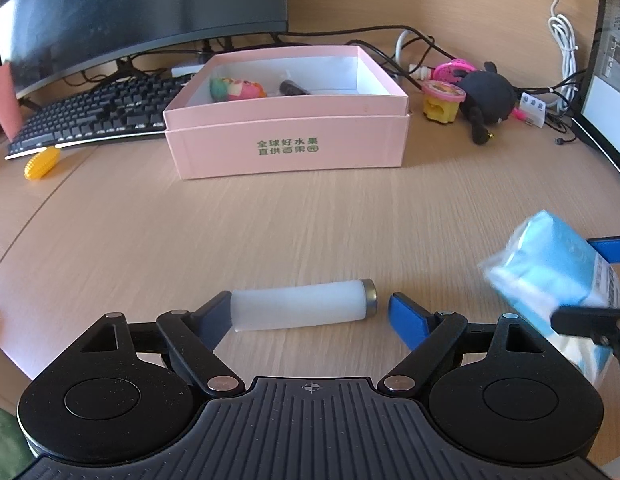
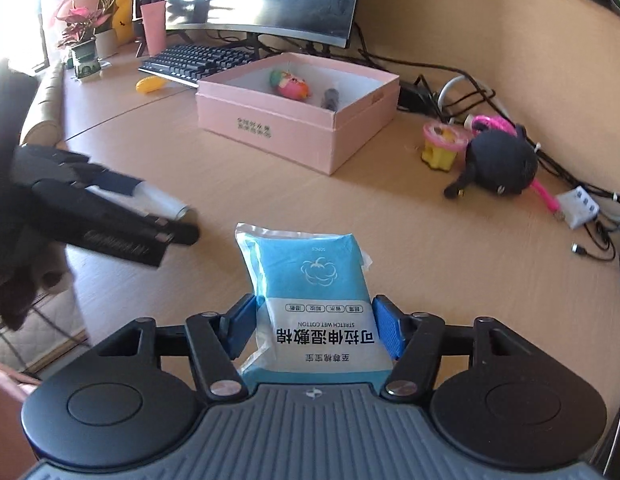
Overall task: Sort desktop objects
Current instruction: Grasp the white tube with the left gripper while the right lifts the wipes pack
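A frosted white tube (image 1: 302, 306) with a metal cap lies on the wooden desk, lengthwise between the fingers of my left gripper (image 1: 310, 306). The left finger touches its plain end; the right finger stands just off the cap, so this gripper is open. My right gripper (image 2: 314, 308) is shut on a blue packet of wet cotton pads (image 2: 310, 264), with both blue pads against its sides. The packet (image 1: 549, 268) also shows tilted at the right edge of the left wrist view. Behind stands an open pink box (image 1: 286, 148) holding a colourful toy (image 1: 238, 89) and a dark small item (image 1: 294, 89).
A black keyboard (image 1: 102, 116) and a monitor (image 1: 142, 12) stand behind the box, with a yellow corn toy (image 1: 42, 164) at the left. Right of the box are a yellow-pink toy (image 1: 441, 100), a black plush (image 1: 489, 100), cables and a white adapter (image 2: 577, 204).
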